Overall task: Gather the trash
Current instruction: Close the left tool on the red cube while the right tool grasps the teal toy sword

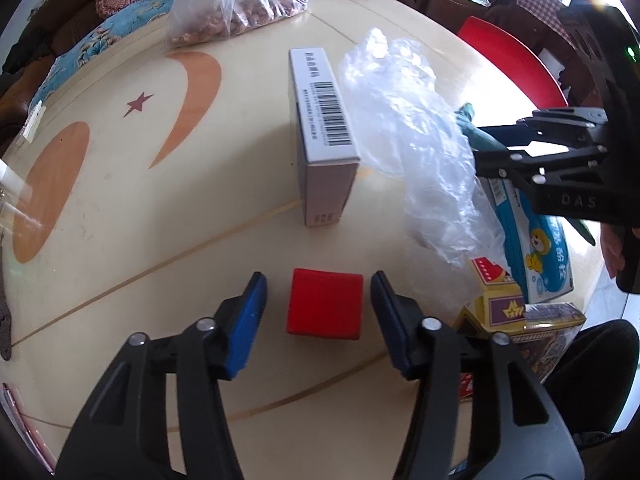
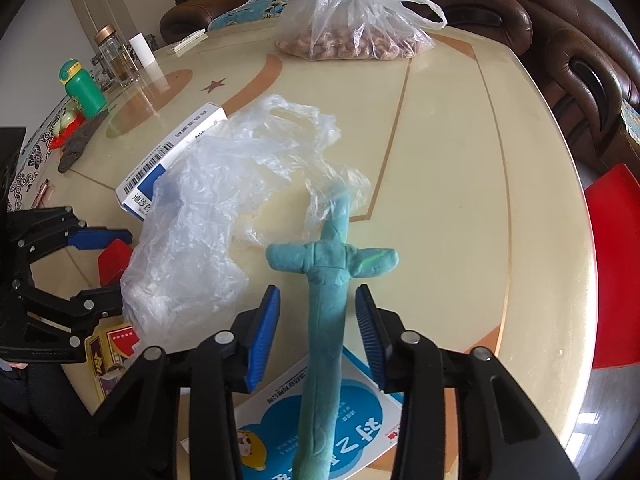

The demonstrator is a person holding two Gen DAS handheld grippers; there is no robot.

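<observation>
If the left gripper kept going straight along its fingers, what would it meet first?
Most likely the red block, which sits directly between the open fingers of the left gripper; then the table under it. Exact depth is unclear.

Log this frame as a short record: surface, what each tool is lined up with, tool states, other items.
surface: cream table with orange crescents
left tool: pads either side of red block, gaps both sides
right tool: pads flank teal clay sword, not touching
between them: empty crumpled clear bag
also: white barcode box, blue cartoon box, bag of nuts
collected so far: nothing gripped
</observation>
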